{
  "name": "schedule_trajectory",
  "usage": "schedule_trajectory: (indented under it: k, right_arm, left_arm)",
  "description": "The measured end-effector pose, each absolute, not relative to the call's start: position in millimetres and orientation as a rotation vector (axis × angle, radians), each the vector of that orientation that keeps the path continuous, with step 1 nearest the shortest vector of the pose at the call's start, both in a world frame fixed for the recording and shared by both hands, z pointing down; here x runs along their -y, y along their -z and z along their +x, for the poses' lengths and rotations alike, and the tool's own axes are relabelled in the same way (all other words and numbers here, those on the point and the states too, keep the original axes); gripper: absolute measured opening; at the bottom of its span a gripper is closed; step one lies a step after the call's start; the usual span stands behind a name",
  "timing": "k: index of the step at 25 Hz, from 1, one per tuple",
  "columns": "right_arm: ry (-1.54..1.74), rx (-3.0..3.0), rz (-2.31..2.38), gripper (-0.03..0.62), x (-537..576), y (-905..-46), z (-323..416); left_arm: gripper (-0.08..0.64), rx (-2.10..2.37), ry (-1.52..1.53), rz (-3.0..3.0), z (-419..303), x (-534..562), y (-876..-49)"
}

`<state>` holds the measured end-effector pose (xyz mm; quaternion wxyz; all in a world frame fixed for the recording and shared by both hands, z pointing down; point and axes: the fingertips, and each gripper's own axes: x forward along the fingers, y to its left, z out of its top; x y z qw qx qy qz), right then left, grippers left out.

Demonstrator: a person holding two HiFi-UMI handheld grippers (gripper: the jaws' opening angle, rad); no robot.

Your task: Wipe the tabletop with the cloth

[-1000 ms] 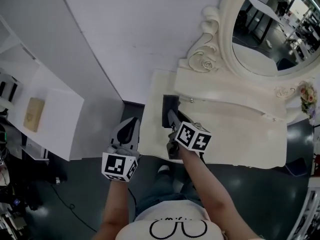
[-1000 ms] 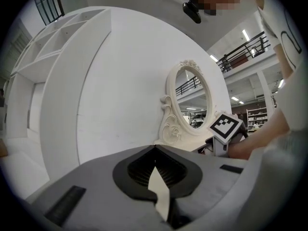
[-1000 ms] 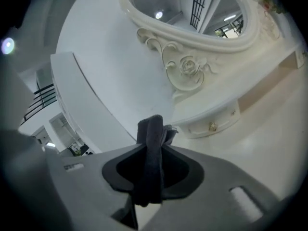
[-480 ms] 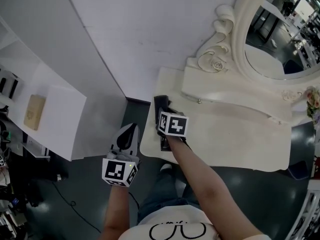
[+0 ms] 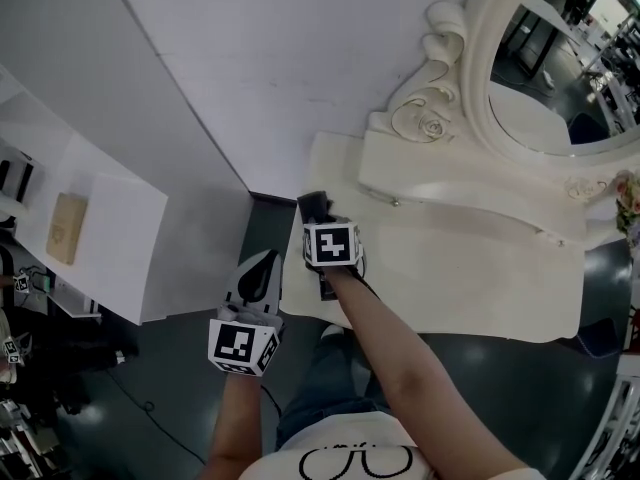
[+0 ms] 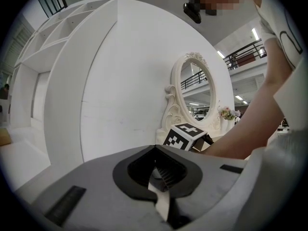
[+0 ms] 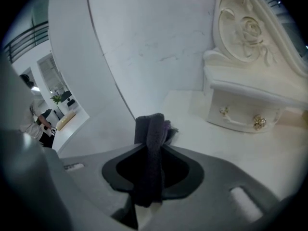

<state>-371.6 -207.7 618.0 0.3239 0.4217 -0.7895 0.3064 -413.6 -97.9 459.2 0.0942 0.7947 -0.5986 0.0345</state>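
The dark grey cloth [image 7: 150,129] stands folded between the jaws of my right gripper [image 7: 152,150], which is shut on it. In the head view that right gripper [image 5: 320,218] tilts down over the left end of the cream tabletop [image 5: 470,288], and the cloth [image 5: 312,204] sticks out past its marker cube. I cannot tell whether the cloth touches the tabletop [image 7: 250,148]. My left gripper [image 5: 262,261] hangs off the table's left edge above the dark floor. Its jaws meet with nothing between them in the left gripper [image 6: 155,148] view.
A small drawer unit [image 7: 240,105] with gold knobs stands at the back of the table under an ornate oval mirror [image 5: 540,78]. A white wall runs along the left. A white shelf with a tan box [image 5: 68,226] is at far left, flowers [image 5: 628,193] at far right.
My right gripper has swung left and down with the cloth, from the table's front edge towards its left end. The left gripper has sunk slightly.
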Motion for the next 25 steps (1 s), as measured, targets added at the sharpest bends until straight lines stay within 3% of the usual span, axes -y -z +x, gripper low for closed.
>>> schedule_trajectory:
  k: [25]
  right_arm:
    - [-0.817,2.008,1.161,0.094,206.3,-616.4,-241.8]
  left_arm:
    - [0.002,1.718,-0.140,2.439,-305.2,97.2,-444.0]
